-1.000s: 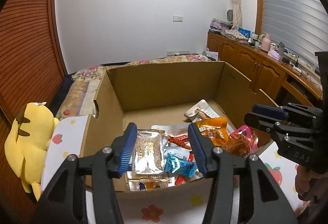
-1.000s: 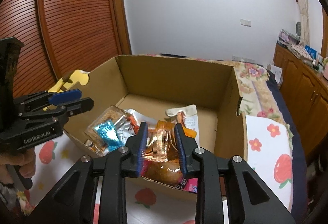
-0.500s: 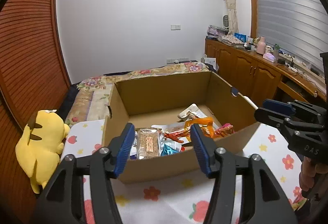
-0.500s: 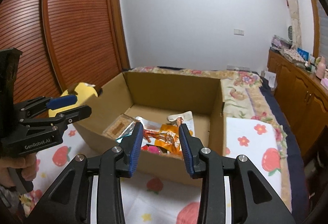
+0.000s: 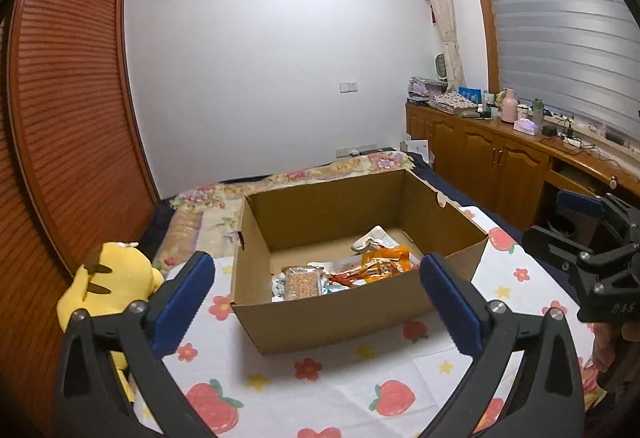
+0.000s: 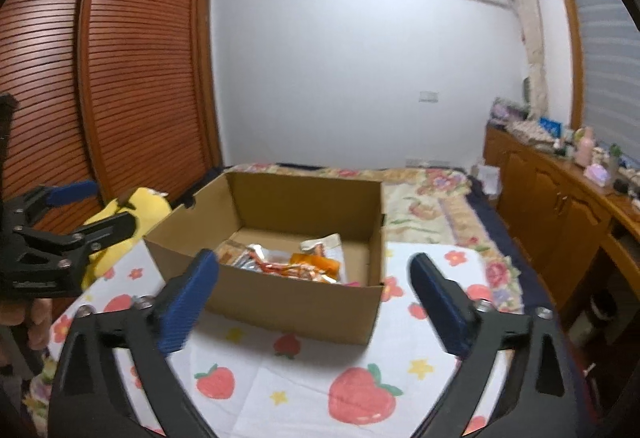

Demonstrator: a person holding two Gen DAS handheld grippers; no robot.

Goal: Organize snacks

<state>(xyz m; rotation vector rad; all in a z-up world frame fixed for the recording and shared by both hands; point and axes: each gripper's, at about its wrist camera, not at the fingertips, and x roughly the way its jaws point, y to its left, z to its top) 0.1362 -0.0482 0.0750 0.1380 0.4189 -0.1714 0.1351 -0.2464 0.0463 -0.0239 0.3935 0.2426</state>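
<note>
Matt brown corrugated cardboard for the box (image 5: pixel 332 314), raw edges plain. Glossy crinkled foil and plastic film on the snack packets (image 5: pixel 360 270) inside, catching light. Soft printed cloth, strawberries and flowers, for the bedspread (image 5: pixel 360 370), matt. Fuzzy yellow plush on the stuffed toy (image 5: pixel 108 278). Black matt plastic on the left gripper (image 5: pixel 316 290) and right gripper (image 6: pixel 314 282), with ribbed blue rubbery pads (image 5: pixel 188 298) and bright metal screws. Varnished, slightly shiny wood on the louvred wardrobe doors (image 6: pixel 132 77) and cabinets (image 5: pixel 492 161). Smooth painted wall (image 5: pixel 260 57).
</note>
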